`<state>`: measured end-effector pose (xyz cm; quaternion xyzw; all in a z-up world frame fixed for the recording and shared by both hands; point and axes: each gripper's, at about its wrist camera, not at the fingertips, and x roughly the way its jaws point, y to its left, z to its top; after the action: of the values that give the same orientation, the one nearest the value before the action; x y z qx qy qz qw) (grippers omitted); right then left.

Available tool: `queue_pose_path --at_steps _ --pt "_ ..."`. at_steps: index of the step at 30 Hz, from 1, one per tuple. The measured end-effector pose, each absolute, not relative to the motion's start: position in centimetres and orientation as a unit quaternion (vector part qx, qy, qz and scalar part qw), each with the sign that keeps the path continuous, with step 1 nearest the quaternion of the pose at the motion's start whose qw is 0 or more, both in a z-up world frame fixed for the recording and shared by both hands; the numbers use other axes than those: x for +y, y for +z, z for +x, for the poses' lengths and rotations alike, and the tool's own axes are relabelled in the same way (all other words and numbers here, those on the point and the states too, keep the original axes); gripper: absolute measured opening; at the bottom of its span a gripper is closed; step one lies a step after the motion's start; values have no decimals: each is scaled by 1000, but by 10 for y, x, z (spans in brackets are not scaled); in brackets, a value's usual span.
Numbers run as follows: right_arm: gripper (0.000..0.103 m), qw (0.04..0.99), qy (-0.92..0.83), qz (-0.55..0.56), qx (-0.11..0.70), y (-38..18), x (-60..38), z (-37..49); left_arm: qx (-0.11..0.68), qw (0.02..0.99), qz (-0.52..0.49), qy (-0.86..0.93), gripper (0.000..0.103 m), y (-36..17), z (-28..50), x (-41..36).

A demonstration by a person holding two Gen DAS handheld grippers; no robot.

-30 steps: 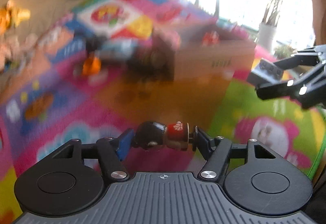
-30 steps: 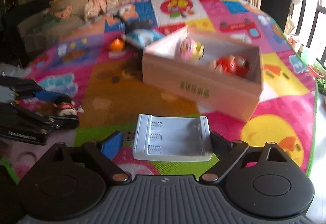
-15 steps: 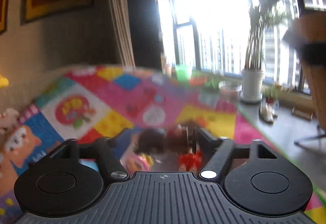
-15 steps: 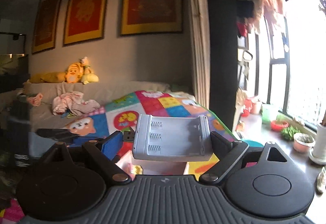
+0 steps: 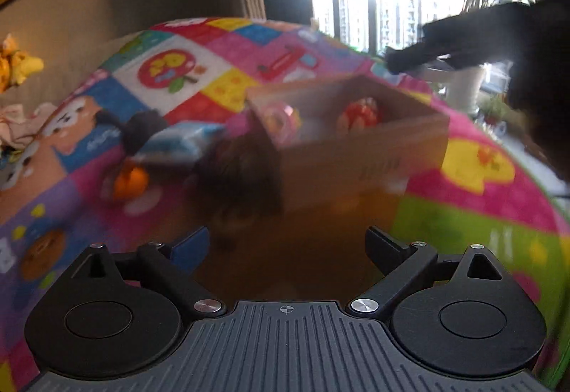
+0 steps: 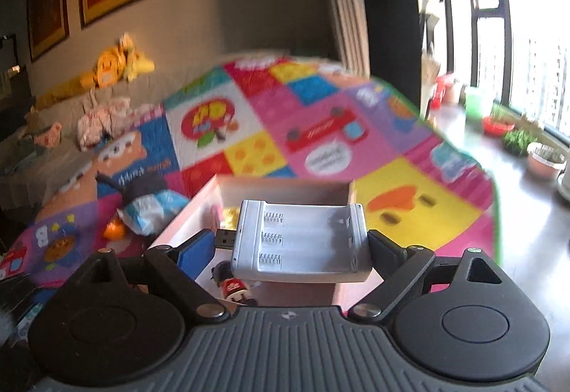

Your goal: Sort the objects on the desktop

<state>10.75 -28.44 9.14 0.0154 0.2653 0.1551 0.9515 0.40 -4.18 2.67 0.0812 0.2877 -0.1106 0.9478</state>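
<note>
Since a second ago your left gripper (image 5: 286,244) has let go of the little red-and-black figure it was clamping; its jaws have just been opening and now stand wide apart with nothing between them, above the colourful play mat (image 5: 221,60). That figure (image 6: 233,287) now lies inside the cardboard box (image 6: 285,183), seen just below your right gripper (image 6: 290,242). Your right gripper has swung from over the mat to over the box, and it is clamped on the white battery charger (image 6: 302,242), one finger against each end, the charger's USB plug sticking out towards the blue pad (image 6: 196,249). The charger hangs over the box's open top. In the left wrist view the box (image 5: 359,156) sits ahead of you on the mat, blurred, with a pink toy (image 5: 279,117) and a red toy (image 5: 359,112) inside. Just left of the box lie a blue-and-white packet (image 5: 178,142) and an orange toy (image 5: 130,181), both on the mat.
</note>
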Motion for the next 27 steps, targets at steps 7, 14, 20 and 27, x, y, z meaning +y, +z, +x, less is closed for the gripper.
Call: queue_pose_path --at_steps 7,14,20,27 --pt "99 942 107 12 317 60 -255 134 313 947 35 -67 100 18 -10 -1" --pt "103 946 140 -18 292 61 -256 76 322 945 5 -55 100 8 -11 14" --pt "103 939 171 -26 297 59 -252 47 313 948 -9 -55 100 10 -9 17" --pt "103 925 230 -63 297 37 -225 12 279 959 0 -42 77 25 22 21"
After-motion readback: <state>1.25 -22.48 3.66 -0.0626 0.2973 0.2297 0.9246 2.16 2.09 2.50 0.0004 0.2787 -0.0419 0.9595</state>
